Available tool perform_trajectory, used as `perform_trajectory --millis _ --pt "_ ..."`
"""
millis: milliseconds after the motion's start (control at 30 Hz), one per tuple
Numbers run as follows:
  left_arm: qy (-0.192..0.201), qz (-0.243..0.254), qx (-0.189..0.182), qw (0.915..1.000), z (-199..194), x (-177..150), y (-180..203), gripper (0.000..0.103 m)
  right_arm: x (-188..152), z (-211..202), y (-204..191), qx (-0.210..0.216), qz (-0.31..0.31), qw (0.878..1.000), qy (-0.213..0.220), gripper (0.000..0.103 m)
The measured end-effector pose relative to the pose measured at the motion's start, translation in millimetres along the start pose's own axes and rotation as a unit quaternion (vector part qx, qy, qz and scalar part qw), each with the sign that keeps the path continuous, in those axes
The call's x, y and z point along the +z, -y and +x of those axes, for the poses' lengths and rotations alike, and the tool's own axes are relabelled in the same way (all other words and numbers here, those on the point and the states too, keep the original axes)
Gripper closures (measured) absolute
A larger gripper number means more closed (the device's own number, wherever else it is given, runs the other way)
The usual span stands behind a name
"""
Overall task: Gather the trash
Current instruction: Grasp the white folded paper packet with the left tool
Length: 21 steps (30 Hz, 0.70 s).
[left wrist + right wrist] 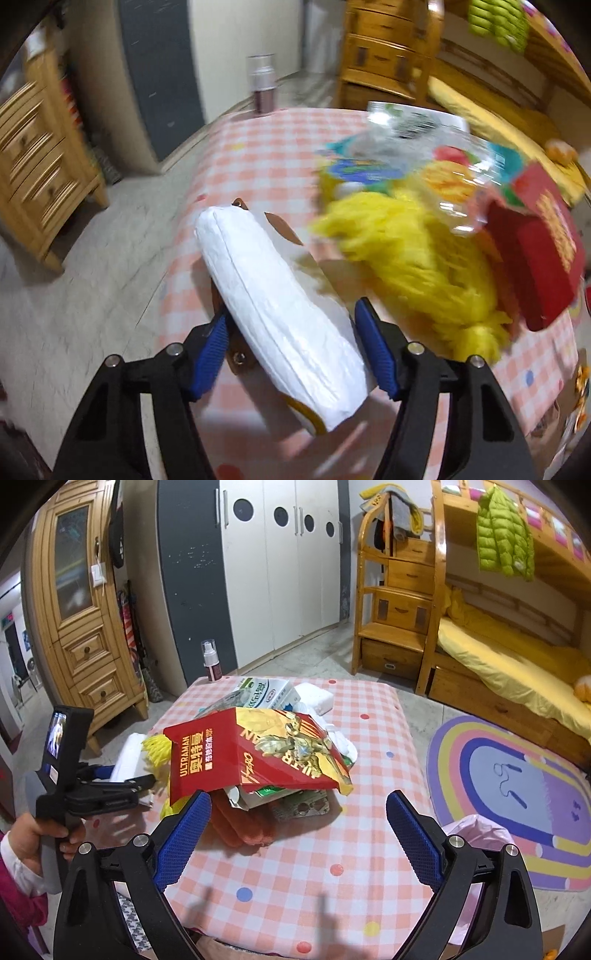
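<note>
A white soft pack [280, 317] with brown and yellow print lies at the left edge of the pink checked table [266, 155]. My left gripper [293, 312] straddles it. Both blue pads sit close to its sides and a sliver of gap shows at the left pad [212, 350]. Right of it is the trash pile: yellow yarn-like fluff [413, 266], clear printed wrappers [424, 155] and a red carton [535, 251]. In the right wrist view my right gripper [299, 801] stands open and empty just before the red carton [251, 753]. The left gripper [110, 779] is at the pile's left.
Orange sausages [240, 827] and a blister pack [306, 806] lie under the carton. A spray bottle [210, 661] stands at the table's far corner. A pink-lined bin [476, 834] sits low at the right, by a striped rug [517, 786]. A hand [33, 834] holds the left gripper.
</note>
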<state>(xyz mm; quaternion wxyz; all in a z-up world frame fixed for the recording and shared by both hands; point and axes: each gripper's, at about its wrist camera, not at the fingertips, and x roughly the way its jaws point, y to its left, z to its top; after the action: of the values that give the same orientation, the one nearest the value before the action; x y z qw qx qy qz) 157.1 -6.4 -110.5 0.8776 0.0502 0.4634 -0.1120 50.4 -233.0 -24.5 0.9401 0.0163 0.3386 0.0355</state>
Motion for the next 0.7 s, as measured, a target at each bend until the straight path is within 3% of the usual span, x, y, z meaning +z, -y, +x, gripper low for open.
perform_trajectory --millis 100,200,467,600,667,700 --pt "0.004 0.034 -0.036 0.9988 -3.1 -1.0 21.1 0.047 -2.1 -2.2 2.5 -0.001 0.004 1.000 0.000 0.009" --pt "0.004 0.045 -0.041 0.9981 -8.8 -4.9 30.3 0.047 -2.9 -6.0 3.2 -0.003 0.007 1.000 0.000 0.009" --pt "0.017 -0.027 -0.040 0.9987 -45.9 -29.2 5.0 0.040 -9.1 -13.4 4.3 0.013 0.021 1.000 -0.004 0.009" --pt "0.009 -0.042 -0.061 0.9972 -43.2 -31.5 5.9 0.040 -14.8 -14.1 2.6 0.022 0.018 1.000 -0.009 0.011" --pt "-0.003 -0.039 -0.063 0.9973 -34.0 -28.7 10.6 0.041 -16.5 -16.5 1.0 0.022 0.016 1.000 -0.009 0.015" --pt "-0.003 -0.037 -0.062 0.9974 -31.4 -28.0 13.2 0.041 -17.3 -17.9 0.2 0.022 0.014 1.000 -0.009 0.027"
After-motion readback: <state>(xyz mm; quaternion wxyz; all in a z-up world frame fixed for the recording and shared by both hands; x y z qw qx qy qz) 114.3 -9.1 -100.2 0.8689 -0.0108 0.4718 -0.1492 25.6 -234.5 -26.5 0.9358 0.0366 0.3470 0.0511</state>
